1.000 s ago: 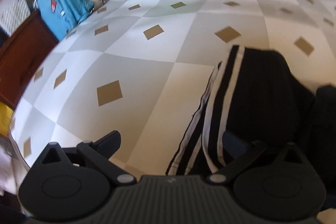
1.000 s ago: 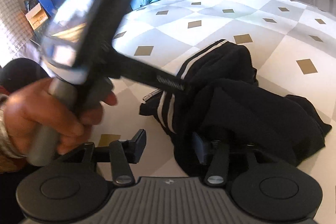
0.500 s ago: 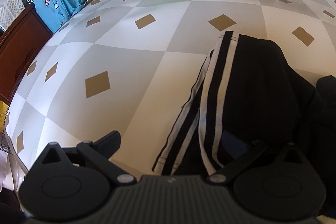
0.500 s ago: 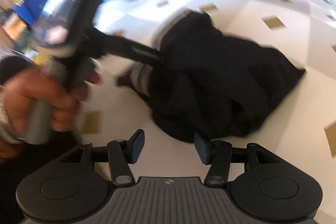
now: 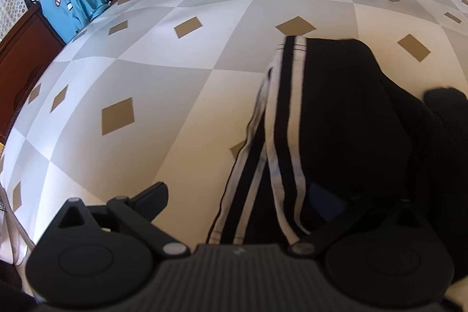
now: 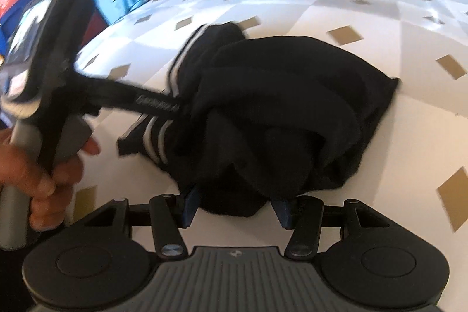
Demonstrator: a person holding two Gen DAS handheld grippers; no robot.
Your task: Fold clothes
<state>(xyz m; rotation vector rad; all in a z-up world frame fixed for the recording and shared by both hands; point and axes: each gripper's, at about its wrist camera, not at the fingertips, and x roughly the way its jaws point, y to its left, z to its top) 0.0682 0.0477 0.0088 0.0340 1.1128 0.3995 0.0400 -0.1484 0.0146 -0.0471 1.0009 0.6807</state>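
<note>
Currently the black track pants (image 6: pixel 292 107) lie crumpled on the checkered bed cover (image 5: pixel 175 78), directly ahead of the right tool (image 6: pixel 235 208). Its jaws stand spread, bracketing the heap's near fold; pads do not visibly press the cloth. The white-striped leg (image 5: pixel 280 136) runs lengthwise away from the left tool (image 5: pixel 242 195), whose jaws are wide apart, one finger (image 5: pixel 152 195) over bare cover, the other buried in fabric. Right tool seems nearer the bulk. Both point steeply down; the left hand (image 6: pixel 44 180) grips its handle.
</note>
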